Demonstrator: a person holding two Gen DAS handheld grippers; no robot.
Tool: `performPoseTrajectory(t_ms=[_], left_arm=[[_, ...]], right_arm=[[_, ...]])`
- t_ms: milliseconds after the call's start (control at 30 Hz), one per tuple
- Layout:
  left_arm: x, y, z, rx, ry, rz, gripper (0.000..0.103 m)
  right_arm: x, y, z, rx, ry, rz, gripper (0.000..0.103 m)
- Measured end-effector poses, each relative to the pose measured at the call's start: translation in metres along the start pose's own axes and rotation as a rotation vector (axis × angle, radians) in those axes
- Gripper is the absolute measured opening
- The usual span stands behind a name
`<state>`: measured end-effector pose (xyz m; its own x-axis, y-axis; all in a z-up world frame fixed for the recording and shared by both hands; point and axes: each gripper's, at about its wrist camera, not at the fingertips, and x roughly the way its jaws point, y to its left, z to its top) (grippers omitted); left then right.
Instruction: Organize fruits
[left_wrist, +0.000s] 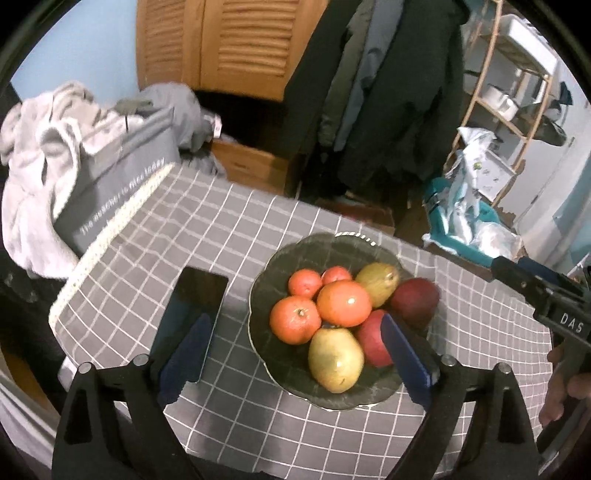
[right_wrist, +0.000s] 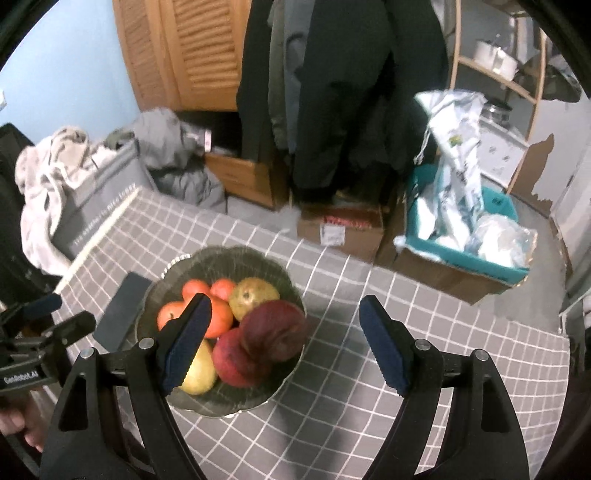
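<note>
A dark green scalloped bowl stands on the grey checked tablecloth. It holds several oranges, two yellow-green pears and two red apples. My left gripper hovers above the bowl, open wide, and its blue pads touch no fruit. My right gripper is open too and hangs above the bowl's right side and the bare cloth, over the dark red apple. Each gripper shows at the edge of the other's view: right gripper, left gripper.
A black phone lies flat just left of the bowl. A grey storage box heaped with clothes sits off the table's far left edge. Behind the table are hanging coats, cardboard boxes, a teal bin and a wooden shelf.
</note>
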<state>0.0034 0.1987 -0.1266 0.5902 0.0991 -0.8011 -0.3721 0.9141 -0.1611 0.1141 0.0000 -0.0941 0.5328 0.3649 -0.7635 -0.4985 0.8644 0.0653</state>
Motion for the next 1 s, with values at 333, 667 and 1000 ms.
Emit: performPoseTrajectory(t_ms=[333,667,1000], left_arm=[[-0.058,-0.014,0.014,0.036,-0.148,0.007,0.102],[-0.102,-0.024,0.02,0.043,-0.243,0.017,0.102],[-0.133,-0.032,0.02,0.058,-0.332,0.008,0.102]], right_arm=[[-0.062,0.002,0.007,-0.012,-0.128,-0.025,0.081],[-0.112,0.01,0.005,-0.047,-0.228,-0.053,0.082],[-0.147,0.01,-0.003,-0.085,-0.293,-0.074,0.082]])
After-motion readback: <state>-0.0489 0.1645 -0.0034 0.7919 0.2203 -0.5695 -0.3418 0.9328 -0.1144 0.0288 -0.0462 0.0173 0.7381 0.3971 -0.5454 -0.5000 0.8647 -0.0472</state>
